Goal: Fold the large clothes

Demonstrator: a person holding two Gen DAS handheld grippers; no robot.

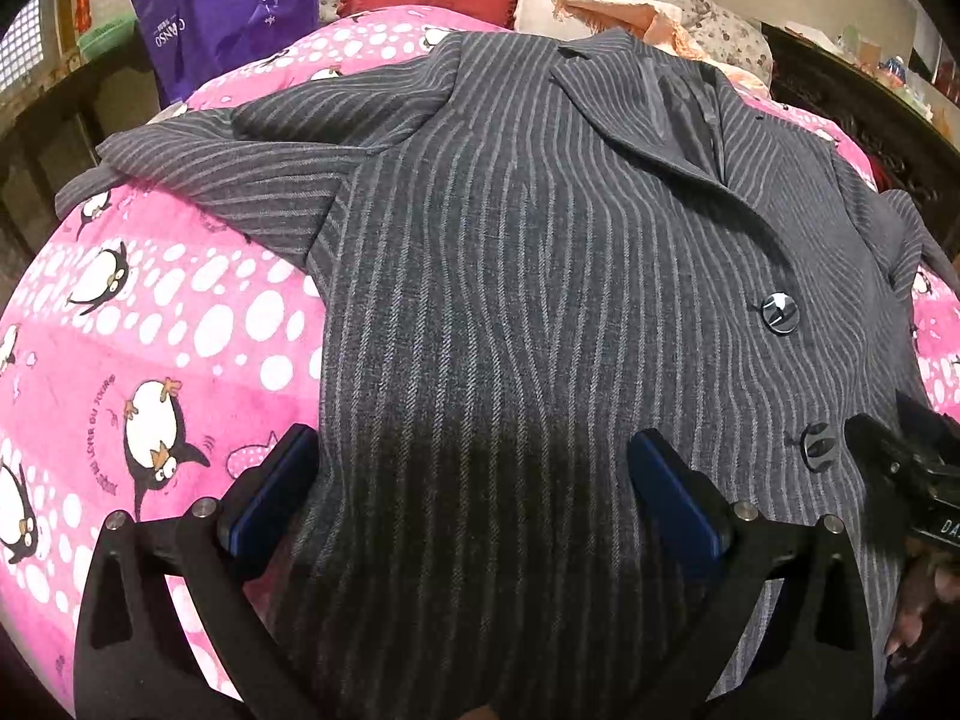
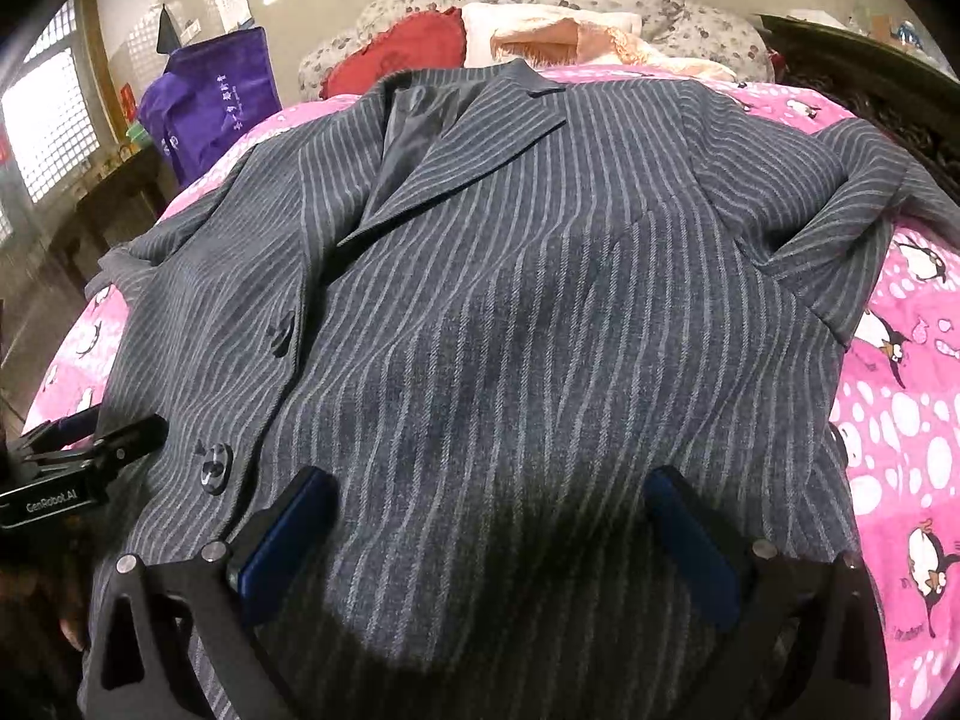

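Grey pinstriped jacket [image 1: 540, 276] lies front-up on the pink penguin quilt [image 1: 180, 324], long axis running away from both cameras, collar at the far end, hem near. Sleeves angle outward to each side. Left gripper [image 1: 474, 480] spread wide above the cloth; right gripper [image 2: 489, 516] likewise spread, pinching nothing. Hem cut off below both views.

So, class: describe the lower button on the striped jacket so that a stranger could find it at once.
Start at the pink penguin blanket, where a grey pinstriped jacket lies face up. Follow its front edge down from the lapel past the upper button. The lower button is the one nearer the hem, close beside the right gripper.
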